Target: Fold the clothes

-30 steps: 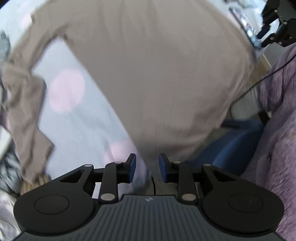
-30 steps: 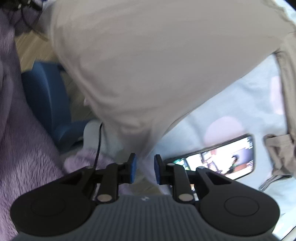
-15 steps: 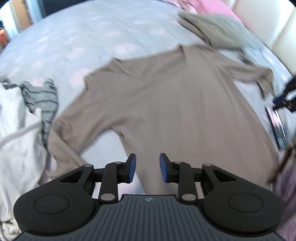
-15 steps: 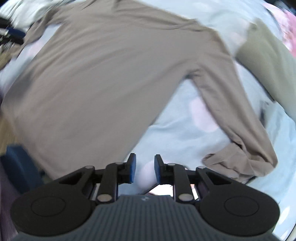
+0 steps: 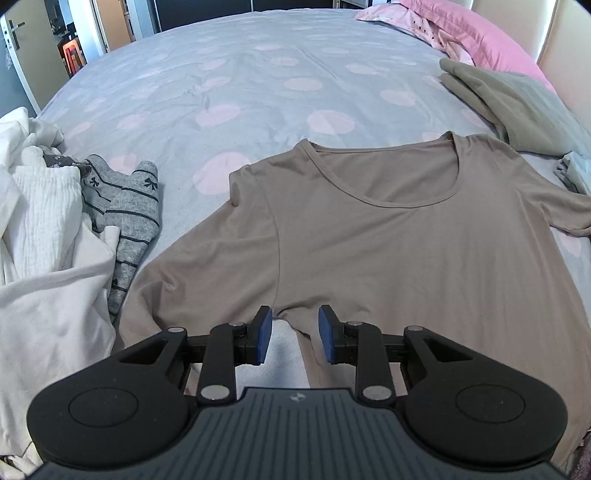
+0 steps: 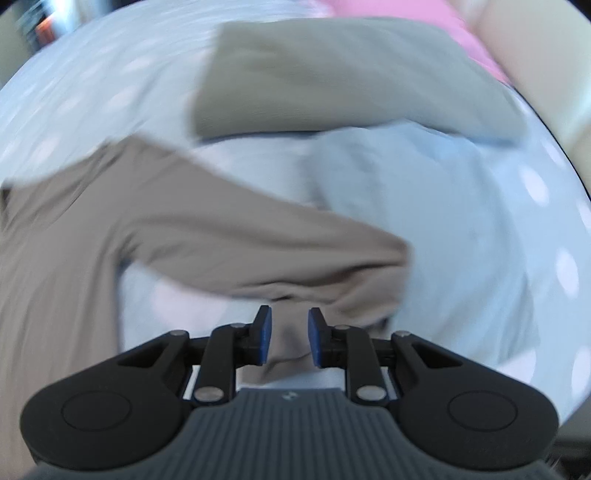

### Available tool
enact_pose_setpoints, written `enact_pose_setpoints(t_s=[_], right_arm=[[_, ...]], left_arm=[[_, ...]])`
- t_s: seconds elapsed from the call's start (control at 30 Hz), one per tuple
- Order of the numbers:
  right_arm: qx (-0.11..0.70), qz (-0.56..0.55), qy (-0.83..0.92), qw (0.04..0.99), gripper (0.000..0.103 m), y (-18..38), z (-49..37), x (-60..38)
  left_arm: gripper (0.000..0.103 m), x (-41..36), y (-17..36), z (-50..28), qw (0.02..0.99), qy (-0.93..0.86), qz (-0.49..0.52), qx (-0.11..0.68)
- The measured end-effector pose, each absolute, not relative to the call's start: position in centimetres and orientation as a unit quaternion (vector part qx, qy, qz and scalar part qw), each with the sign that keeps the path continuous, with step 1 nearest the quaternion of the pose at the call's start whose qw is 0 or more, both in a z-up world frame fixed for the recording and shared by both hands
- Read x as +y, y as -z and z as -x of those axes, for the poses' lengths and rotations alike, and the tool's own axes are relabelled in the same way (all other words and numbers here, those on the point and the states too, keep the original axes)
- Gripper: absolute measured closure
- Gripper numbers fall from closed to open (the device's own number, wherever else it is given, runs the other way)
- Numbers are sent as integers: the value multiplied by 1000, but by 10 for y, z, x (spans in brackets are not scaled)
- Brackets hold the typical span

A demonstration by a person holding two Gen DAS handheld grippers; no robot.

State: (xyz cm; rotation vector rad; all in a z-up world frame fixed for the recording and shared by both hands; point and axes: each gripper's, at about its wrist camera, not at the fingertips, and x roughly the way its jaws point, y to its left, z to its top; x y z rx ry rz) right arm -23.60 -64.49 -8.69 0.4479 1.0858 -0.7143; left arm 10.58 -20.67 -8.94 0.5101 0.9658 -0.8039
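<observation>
1. The shirt (image 5: 388,236) lies spread flat on the bed (image 5: 258,66), neckline toward the far side, body running toward the near edge. No fold is visible in it yet.
2. The shirt's left sleeve (image 5: 192,266) angles out to the near left, flat apart from slight wrinkles at the armpit. The right sleeve (image 6: 229,243) lies across the bed in the right wrist view, with its end bunched; that view is blurred, so finer detail cannot be read.
3. The left tool (image 5: 294,338) hovers over the left armpit of the shirt. Its jaws stand narrowly apart, with nothing pinched between the pads.
4. The right tool (image 6: 285,339) sits over the bunched end of the right sleeve. Its jaws are likewise at a narrow gap; cloth shows between them, but the pads do not appear to press on it.
5. Status, as a judgement: the spreading step looks complete. All folding remains: sleeves inward, then the body folded over.
6. A folded olive garment (image 5: 517,107) rests at the far right, near the pink pillow (image 5: 480,33). This suggests one item already finished.
7. A pale blue garment (image 6: 424,206) lies just beside the right sleeve.
8. At the near left sits a heap: a grey striped piece (image 5: 125,206) and white cloth (image 5: 44,240), both unfolded. These are likely still to be done.
</observation>
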Motion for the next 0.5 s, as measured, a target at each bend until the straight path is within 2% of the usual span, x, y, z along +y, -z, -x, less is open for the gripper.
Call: enact_pose_setpoints(t_s=[0.1, 0.17, 0.37, 0.4, 0.47, 0.5], right_arm=[[486, -244, 370, 753, 77, 93, 251, -665], [484, -265, 381, 742, 72, 98, 258, -672], [455, -330, 389, 730, 74, 112, 265, -684], [459, -334, 385, 728, 75, 116, 264, -685], [463, -341, 382, 724, 99, 119, 263, -685], [463, -341, 382, 724, 100, 118, 264, -684]], left_arm=[[78, -210, 94, -102, 770, 379, -246, 449], [78, -213, 97, -99, 766, 383, -250, 453], [78, -218, 104, -95, 758, 383, -260, 460], [78, -218, 105, -94, 757, 381, -261, 462], [78, -217, 106, -95, 756, 379, -262, 465], [78, -217, 106, -95, 756, 377, -261, 466]])
